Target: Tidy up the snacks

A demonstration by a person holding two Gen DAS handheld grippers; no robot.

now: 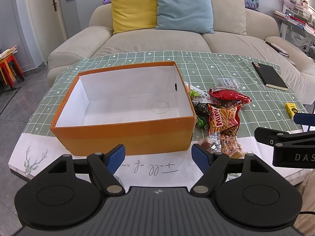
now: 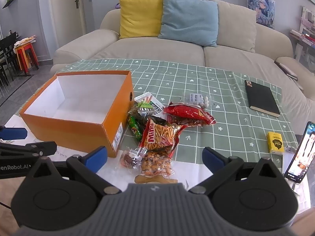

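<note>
Both tongs stand wide open and hold nothing: the left gripper (image 1: 158,155) hangs over the near edge of the table (image 1: 49,153) just in front of the orange box (image 1: 122,135), and the right gripper (image 2: 154,158) hangs over the near edge above the closest snack packets. The box, open-topped with a bare white inside, sits toward the table's left side on the green checked cloth (image 2: 196,78). The snack pile (image 2: 157,125), with a Mimi stick bag (image 2: 160,137) and a red bag (image 2: 189,113), lies just beside the box's right wall, while a black notebook (image 2: 260,99) and a yellow pack (image 2: 275,142) lie well apart toward the right edge, near a propped phone (image 2: 302,153).
</note>
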